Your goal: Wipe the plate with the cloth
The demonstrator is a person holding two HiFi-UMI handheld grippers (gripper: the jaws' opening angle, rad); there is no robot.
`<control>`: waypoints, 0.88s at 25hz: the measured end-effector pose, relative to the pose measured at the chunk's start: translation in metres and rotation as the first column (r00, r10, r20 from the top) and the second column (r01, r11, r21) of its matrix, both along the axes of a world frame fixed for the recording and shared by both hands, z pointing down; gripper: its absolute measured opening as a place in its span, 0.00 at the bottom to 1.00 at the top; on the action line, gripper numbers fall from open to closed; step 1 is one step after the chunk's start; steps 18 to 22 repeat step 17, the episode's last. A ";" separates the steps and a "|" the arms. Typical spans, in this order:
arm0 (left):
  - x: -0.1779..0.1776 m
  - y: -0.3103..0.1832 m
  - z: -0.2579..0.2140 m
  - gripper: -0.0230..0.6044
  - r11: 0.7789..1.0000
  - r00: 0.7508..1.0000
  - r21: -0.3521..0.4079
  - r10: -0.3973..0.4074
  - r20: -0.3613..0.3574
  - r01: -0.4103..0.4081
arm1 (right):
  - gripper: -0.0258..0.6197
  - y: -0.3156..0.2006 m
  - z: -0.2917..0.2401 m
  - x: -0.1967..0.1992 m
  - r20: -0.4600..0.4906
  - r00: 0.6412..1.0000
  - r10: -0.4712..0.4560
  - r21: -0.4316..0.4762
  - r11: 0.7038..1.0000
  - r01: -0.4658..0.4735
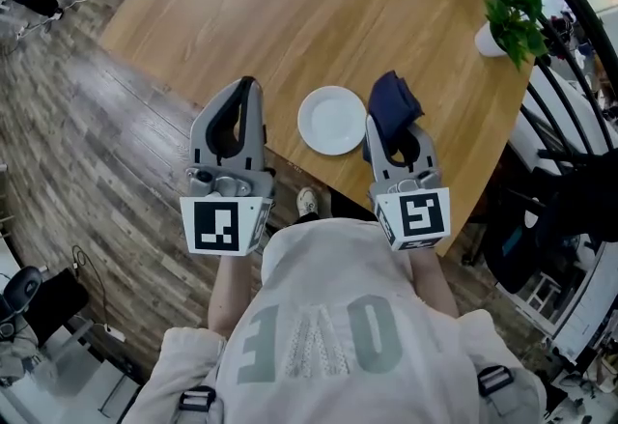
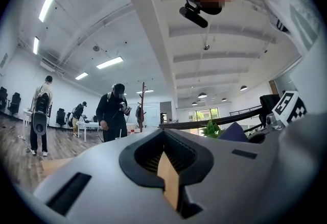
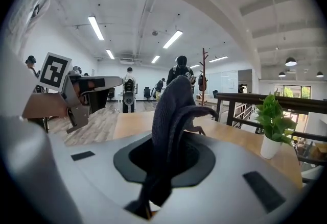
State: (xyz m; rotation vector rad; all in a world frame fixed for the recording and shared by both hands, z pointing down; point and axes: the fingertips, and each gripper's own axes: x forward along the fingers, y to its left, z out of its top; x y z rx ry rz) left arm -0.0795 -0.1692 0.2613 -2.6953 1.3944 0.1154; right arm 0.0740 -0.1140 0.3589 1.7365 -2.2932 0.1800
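Observation:
A round white plate [image 1: 332,120] lies on the wooden table [image 1: 290,16] near its front edge, between my two grippers. My right gripper [image 1: 391,132] is shut on a dark blue cloth [image 1: 393,104], which sticks up out of its jaws just right of the plate. In the right gripper view the cloth [image 3: 171,121] stands bunched between the closed jaws. My left gripper [image 1: 243,94] is shut with nothing in it, held left of the plate. In the left gripper view its jaws meet on nothing and the plate is hidden.
A potted green plant [image 1: 512,14] in a white pot stands at the table's far right corner, also seen as the plant [image 3: 271,121]. A dark railing [image 1: 570,74] runs along the right. Wooden floor [image 1: 87,142] lies left. Several people stand far off in the room.

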 end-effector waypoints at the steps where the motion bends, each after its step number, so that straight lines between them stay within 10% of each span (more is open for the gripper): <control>1: 0.000 0.000 0.002 0.05 1.000 1.000 -0.008 0.002 0.002 -0.002 | 0.13 0.000 0.000 -0.002 -0.004 1.000 -0.005 0.001 1.000 0.005; 22: -0.005 0.008 0.017 0.05 0.999 1.000 -0.033 0.002 0.006 -0.002 | 0.13 -0.003 -0.005 -0.021 -0.012 0.998 -0.068 0.006 0.998 0.068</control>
